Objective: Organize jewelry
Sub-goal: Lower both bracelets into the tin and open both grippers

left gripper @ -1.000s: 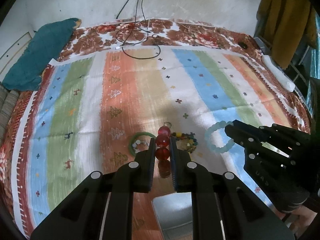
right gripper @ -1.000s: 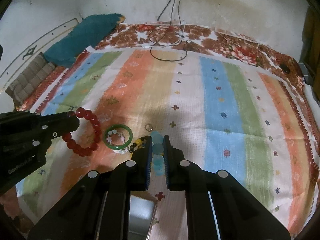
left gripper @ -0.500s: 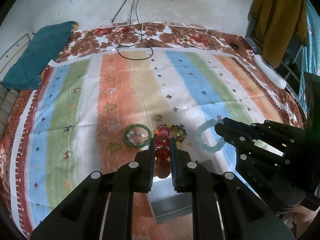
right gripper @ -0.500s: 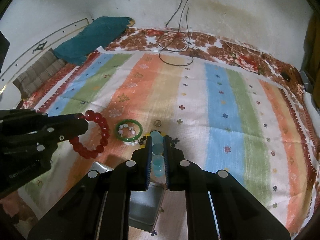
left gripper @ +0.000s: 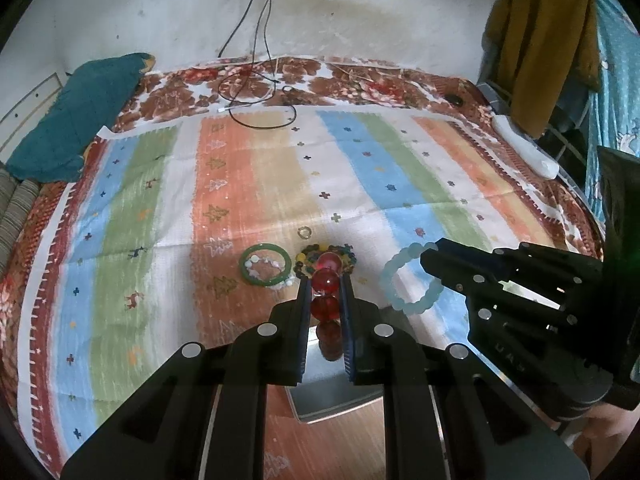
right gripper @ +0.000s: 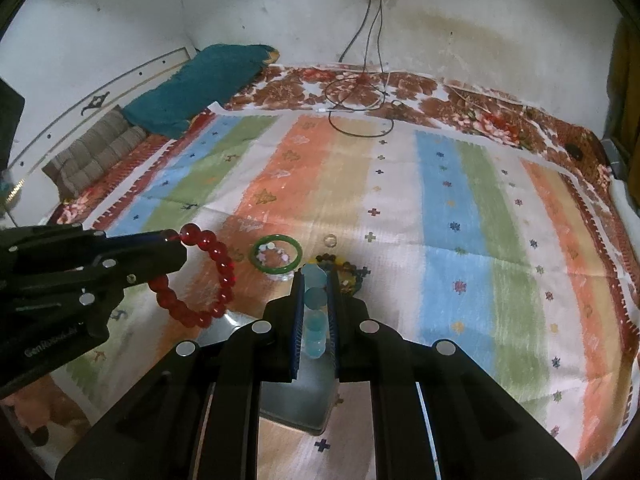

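My left gripper point(left gripper: 325, 277) is shut on a red bead bracelet point(left gripper: 325, 306), which hangs in the air. In the right wrist view that red bracelet point(right gripper: 208, 280) dangles as a loop from the left gripper point(right gripper: 176, 249). My right gripper point(right gripper: 316, 277) is shut on a pale blue bead bracelet point(right gripper: 314, 298). In the left wrist view the blue bracelet point(left gripper: 404, 280) also hangs as a ring. On the striped cloth lie a green bangle point(left gripper: 266, 263) around white beads, a multicoloured bead bracelet point(left gripper: 348, 256) and a small ring point(left gripper: 305, 232).
A shiny metal box point(left gripper: 336, 394) lies on the cloth just below both grippers, also seen as the box point(right gripper: 296, 396) under the right one. A teal pillow point(left gripper: 76, 128) and black cables point(left gripper: 260, 92) lie at the far end. Clothes point(left gripper: 536, 48) hang at the right.
Both grippers have drawn back and risen a little with their bracelets. The jewellery on the cloth now sits farther ahead, and the metal box has come into view beneath them.
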A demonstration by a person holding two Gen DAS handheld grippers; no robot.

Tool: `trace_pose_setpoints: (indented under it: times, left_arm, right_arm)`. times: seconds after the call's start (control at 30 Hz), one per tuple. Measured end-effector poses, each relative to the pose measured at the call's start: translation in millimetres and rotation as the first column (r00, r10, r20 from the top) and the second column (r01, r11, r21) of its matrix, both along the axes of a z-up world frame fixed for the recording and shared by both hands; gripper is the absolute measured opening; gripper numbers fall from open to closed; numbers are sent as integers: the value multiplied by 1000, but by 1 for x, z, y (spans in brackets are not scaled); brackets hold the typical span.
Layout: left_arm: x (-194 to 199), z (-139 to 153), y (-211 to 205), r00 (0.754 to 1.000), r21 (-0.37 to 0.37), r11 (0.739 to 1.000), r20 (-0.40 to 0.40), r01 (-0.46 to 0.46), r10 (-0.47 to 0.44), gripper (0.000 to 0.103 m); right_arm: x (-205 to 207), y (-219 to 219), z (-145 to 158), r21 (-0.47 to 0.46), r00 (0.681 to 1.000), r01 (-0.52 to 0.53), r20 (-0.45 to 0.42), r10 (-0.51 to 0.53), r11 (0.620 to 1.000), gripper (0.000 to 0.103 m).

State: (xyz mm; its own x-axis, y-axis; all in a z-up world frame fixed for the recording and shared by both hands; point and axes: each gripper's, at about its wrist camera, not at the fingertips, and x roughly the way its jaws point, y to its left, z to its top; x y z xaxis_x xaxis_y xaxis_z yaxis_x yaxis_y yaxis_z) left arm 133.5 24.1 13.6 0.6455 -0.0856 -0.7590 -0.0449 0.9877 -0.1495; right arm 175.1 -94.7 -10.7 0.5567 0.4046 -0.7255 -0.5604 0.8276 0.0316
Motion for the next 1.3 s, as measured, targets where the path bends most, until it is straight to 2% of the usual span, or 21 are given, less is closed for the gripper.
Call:
trace_pose_setpoints:
  times: [0.33,0.63,0.7,0.73,0.77,1.17,1.3]
  left_arm:
    - [-13,0,-4,1000,-3,1000,5,4,-4,13]
    - [-23,-3,-10,1000,13,1000,-11,2,-1,14]
    - [-23,-3,-8,1000,24,1000,-14,-19,20,15]
    - [-24,-3,-5,999,28,999,-13,-34,34,15]
    - [-23,-3,-4,999,28,999,-14,-40,41,16]
    - [-15,-7,12,996,2,997,-38,-79,79,28]
    - [-14,-9,14,996,4,997,-43,-80,80,35]
  right_arm:
    - [-9,-8,-4,20,999,-9,-43,10,1000,12]
    - [-16,-7,-12,-9,998,-8,-65,8,1000,13]
    - [-14,-9,-12,-14,998,17,-63,-17,1000,24]
    - [-11,-11,-12,-9,997,26,-67,-27,1000,34]
    - [-10,-13,-12,-8,997,34,-69,-35,999,37]
    - [2,-19,-17,-12,993,58,-104,-59,998,38]
    - [6,-21,-16,-8,992,57,-114,-57,998,43]
